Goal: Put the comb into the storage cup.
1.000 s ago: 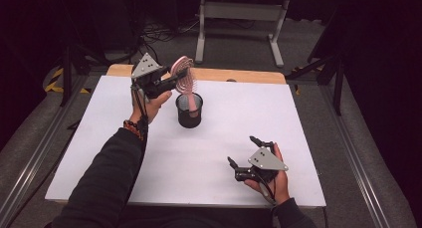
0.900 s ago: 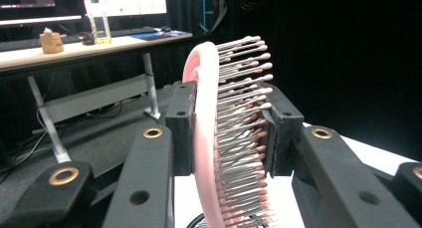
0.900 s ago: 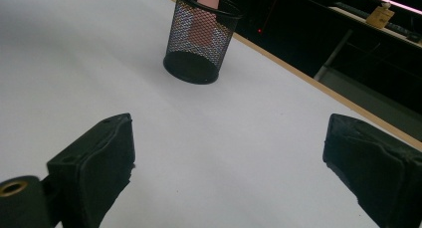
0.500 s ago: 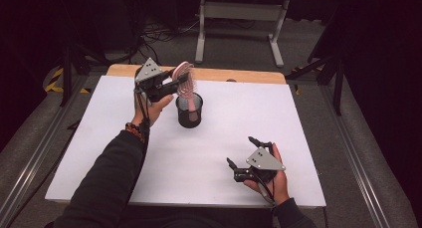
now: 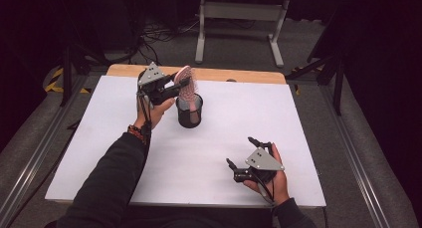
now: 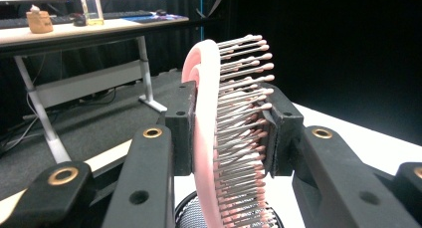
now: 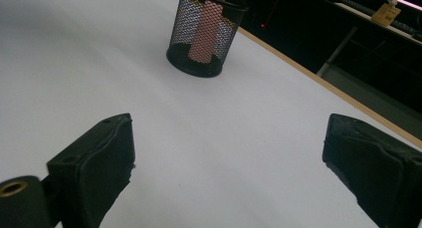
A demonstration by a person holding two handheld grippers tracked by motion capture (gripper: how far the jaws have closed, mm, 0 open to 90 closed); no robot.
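A pink hairbrush [image 5: 188,86] stands head-up with its handle down inside a black mesh cup [image 5: 189,111] on the white table top. My left gripper [image 5: 175,86] is shut on the brush's head; in the left gripper view its two pads clamp the pink back and the bristles of the brush [image 6: 219,123], with the cup's rim [image 6: 185,208] just below. My right gripper [image 5: 240,152] rests low near the table's front right, held in a hand, jaws wide open with nothing between them. The right gripper view shows the cup [image 7: 205,36] and the pink handle [image 7: 206,31] far ahead of the right gripper [image 7: 229,158].
A white sheet [image 5: 293,133] covers the table, with a wooden edge [image 5: 249,75] at the back. Behind the table stand a metal desk frame [image 5: 239,14], cables and dark stands on grey floor. A rail [image 5: 30,158] runs along the left side.
The left gripper with the brush has shifted slightly right, bringing the brush over the cup. The right gripper has stayed in place.
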